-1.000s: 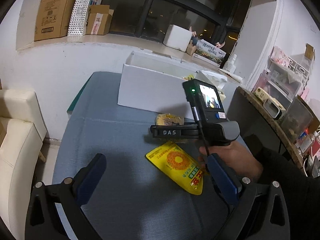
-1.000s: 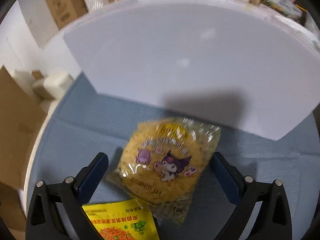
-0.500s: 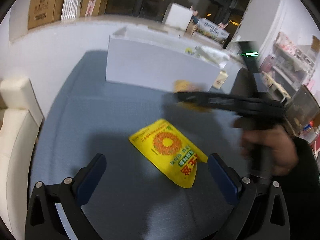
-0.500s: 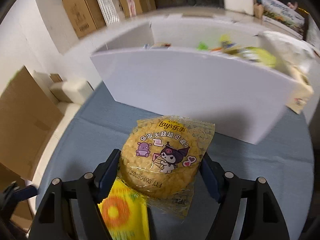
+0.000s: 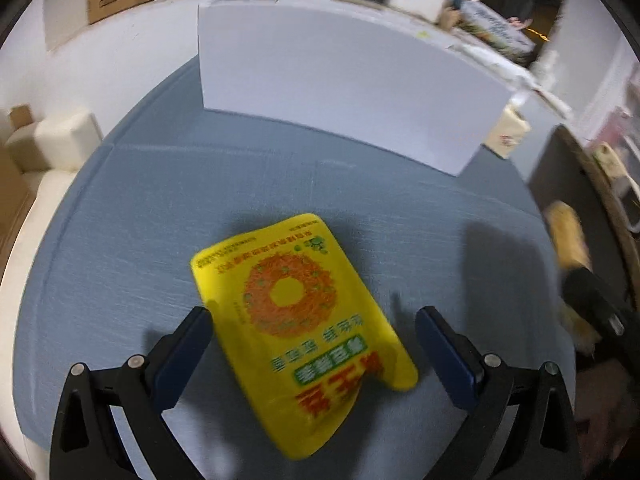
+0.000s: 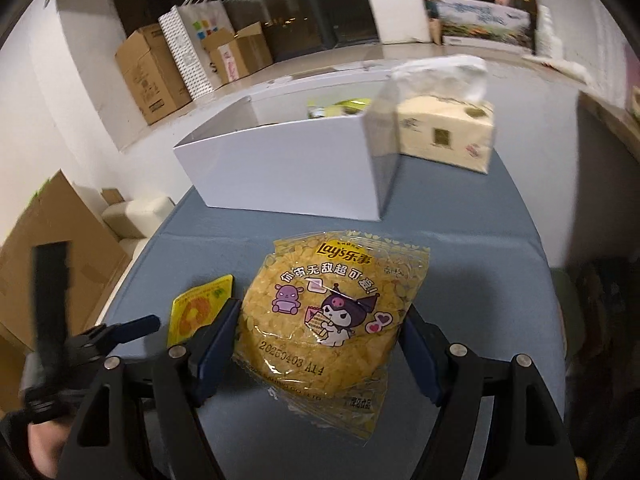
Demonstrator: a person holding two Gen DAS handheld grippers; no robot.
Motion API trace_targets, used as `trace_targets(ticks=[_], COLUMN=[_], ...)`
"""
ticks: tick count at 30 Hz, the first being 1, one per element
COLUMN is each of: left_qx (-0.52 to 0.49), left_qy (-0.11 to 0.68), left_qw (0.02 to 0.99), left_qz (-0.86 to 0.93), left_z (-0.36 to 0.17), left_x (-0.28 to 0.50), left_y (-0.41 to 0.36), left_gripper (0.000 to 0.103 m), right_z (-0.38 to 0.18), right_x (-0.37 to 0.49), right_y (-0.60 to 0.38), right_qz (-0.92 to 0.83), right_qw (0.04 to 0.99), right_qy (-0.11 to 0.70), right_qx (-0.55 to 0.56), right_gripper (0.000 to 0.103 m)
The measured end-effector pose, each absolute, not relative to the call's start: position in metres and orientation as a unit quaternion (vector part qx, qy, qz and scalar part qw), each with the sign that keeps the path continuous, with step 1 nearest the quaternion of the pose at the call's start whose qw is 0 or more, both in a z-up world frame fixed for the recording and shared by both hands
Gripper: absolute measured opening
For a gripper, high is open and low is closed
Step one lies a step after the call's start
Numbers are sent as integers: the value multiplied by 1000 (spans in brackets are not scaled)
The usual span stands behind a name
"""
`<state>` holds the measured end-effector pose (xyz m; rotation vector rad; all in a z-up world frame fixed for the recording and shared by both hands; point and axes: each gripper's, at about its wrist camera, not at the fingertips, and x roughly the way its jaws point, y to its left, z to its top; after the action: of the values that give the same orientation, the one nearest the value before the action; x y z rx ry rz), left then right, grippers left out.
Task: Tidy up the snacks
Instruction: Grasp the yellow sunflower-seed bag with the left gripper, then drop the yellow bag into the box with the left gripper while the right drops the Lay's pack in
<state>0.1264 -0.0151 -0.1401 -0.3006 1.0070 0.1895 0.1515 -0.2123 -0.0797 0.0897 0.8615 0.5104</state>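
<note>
My right gripper is shut on a clear Lay's snack bag with cartoon figures and holds it above the blue table. A white box with snacks inside stands ahead of it. My left gripper is open, its fingers on either side of a yellow snack pouch that lies flat on the table. The pouch also shows in the right wrist view. The white box stands at the table's far side in the left wrist view.
A tissue box stands right of the white box. Cardboard boxes and a paper bag line the ledge behind. A cream seat is off the table's left edge. A dark side table stands at right.
My right gripper has closed on the Lay's bag, lifted it and drawn back to the right. My left gripper has moved forward and down until its fingers flank the yellow pouch.
</note>
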Motion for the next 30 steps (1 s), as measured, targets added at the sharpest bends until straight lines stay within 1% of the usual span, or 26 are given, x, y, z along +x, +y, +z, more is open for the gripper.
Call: trace_targets(ticks=[6,10,12,13,14,15,16,20,23,30], left_qx=[-113,-103,-94,-90,-90,-88,-78,-84,-75,-72], left_qy=[482,475,470,463,457,451,447,443,419,341], left_qw=[849,857,863,867,870,873,878,887,902,937], left_qz=[185,174,162,161,163,161,151,104,72,-29], left_z=[-154,-153,-152,-149,-146,-144,-142,-136,-118,-42], left_x=[133,128,124,121,117,114,113,107,97,84], left_y=[-25,-26,-26,-26,-24,-23,-20,-12,-9,2], left_gripper=[103,103,99,88,67,56,38,37,36,36], right_z=[-78,-76,-76,-76,-77,-78,-78,-78,-76,-58], right_x=[146,144,142,142,142,141,140,137,137,139], right_y=[-226,-227,-227,-227,-226,-224,-221,-210,-203,-185], right_qz=[240,242,242,243,246,248,250,259,262,276], right_qw=[880,882,883,882,882,881,880,878,878,881], right_qy=[406,402,398,399,399,399,400,399,398,381], right_qx=[51,50,53,56,57,57,55,46,45,47], right_gripper=[80,80,80,80,80,80,80,80,80,80])
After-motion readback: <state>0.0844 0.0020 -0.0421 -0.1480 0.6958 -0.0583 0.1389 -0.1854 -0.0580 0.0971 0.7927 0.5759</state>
